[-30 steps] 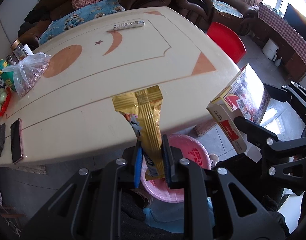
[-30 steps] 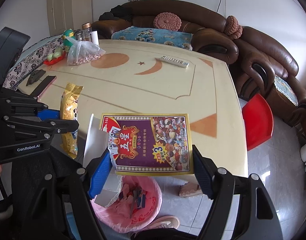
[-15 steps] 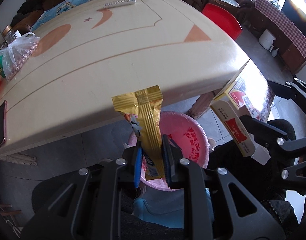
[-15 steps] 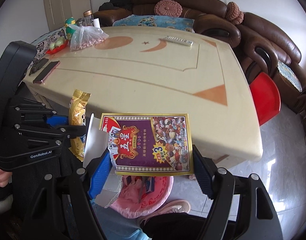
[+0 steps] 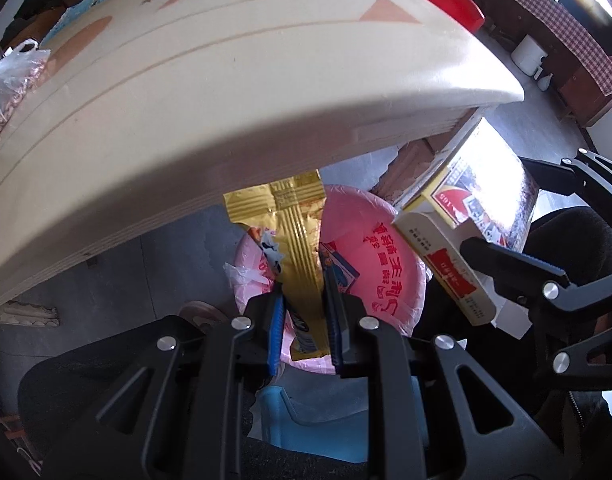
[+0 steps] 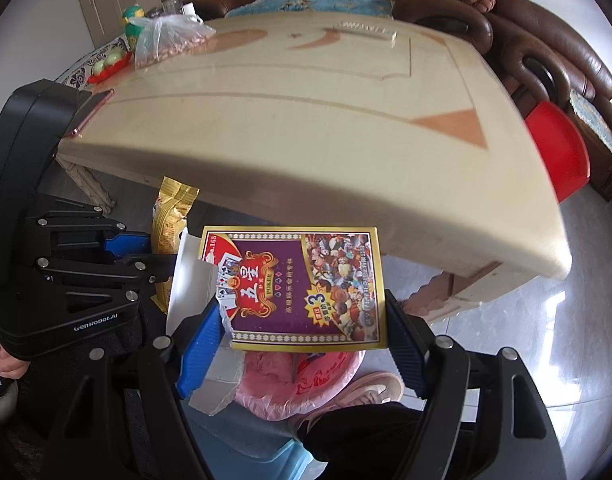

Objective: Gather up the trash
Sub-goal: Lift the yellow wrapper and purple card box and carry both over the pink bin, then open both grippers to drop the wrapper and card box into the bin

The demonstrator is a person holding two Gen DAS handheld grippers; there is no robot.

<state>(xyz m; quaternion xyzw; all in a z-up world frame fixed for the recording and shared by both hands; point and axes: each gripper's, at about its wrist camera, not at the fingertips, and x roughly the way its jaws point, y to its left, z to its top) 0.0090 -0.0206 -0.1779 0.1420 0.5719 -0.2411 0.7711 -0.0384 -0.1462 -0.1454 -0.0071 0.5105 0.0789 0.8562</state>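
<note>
My left gripper (image 5: 303,312) is shut on a gold snack wrapper (image 5: 293,240), which stands up from the jaws just in front of the table edge and over the pink-lined trash bin (image 5: 370,256) on the floor. The same wrapper (image 6: 171,224) shows at the left of the right wrist view. My right gripper (image 6: 301,332) is shut across the width of an opened playing-card box (image 6: 301,284), purple and gold, held above the pink bin (image 6: 306,380). The box (image 5: 458,248) sits right of the wrapper in the left wrist view. Some scraps lie in the bin.
The cream table (image 5: 225,92) overhangs just beyond both grippers. On it lie a bag of nuts (image 6: 165,40), a remote (image 6: 366,30) and a phone (image 6: 93,112). A red stool (image 6: 558,148), brown sofas and a pink shoe (image 6: 366,392) are nearby.
Both grippers have sunk from above the tabletop to below its edge, tilting further down, still holding the wrapper and the box. The pink bin now lies right under them.
</note>
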